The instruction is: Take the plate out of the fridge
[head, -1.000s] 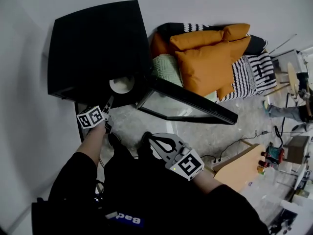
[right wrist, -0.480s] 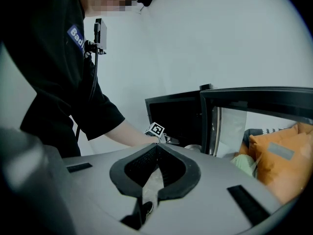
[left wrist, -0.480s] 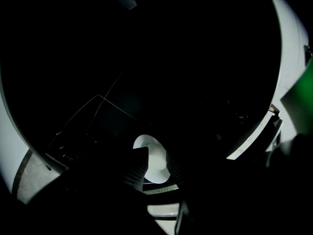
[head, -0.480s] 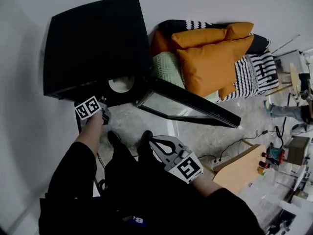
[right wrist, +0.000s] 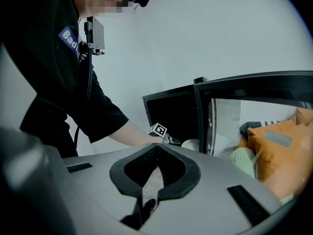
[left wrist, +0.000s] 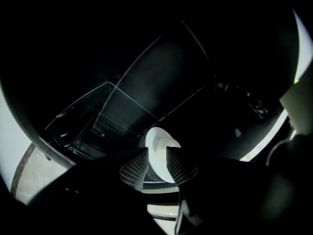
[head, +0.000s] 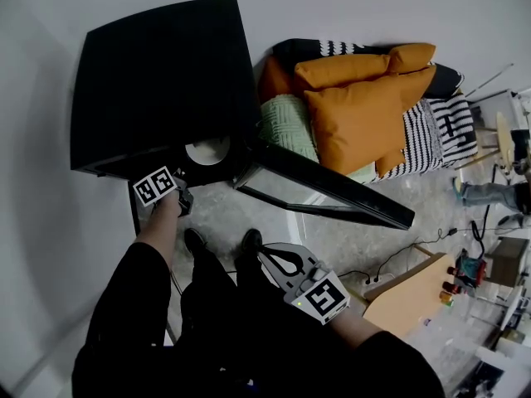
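Observation:
A white plate [head: 207, 150] lies on a shelf inside the black fridge [head: 158, 73], just inside its open front. My left gripper [head: 184, 199] is low at that opening and points in at the plate. In the left gripper view the plate [left wrist: 159, 153] shows through the gap between the jaws of the left gripper [left wrist: 156, 164]; the pads stand apart and clear of it, so the gripper is open. My right gripper [head: 260, 253] hangs back over the floor, shut on nothing. The right gripper [right wrist: 156, 144] looks toward the fridge, where the plate [right wrist: 190, 143] shows as a white patch.
The fridge's glass door [head: 323, 185] stands swung open to the right. A sofa with orange cushions [head: 365, 106] is behind it. The person's shoes [head: 195, 239] are on the stone floor below the opening. A cable and a wooden board [head: 406, 293] lie at the lower right.
The left gripper has sunk lower in front of the fridge opening and rolled a little. The plate has stayed on its shelf. The right gripper has barely moved.

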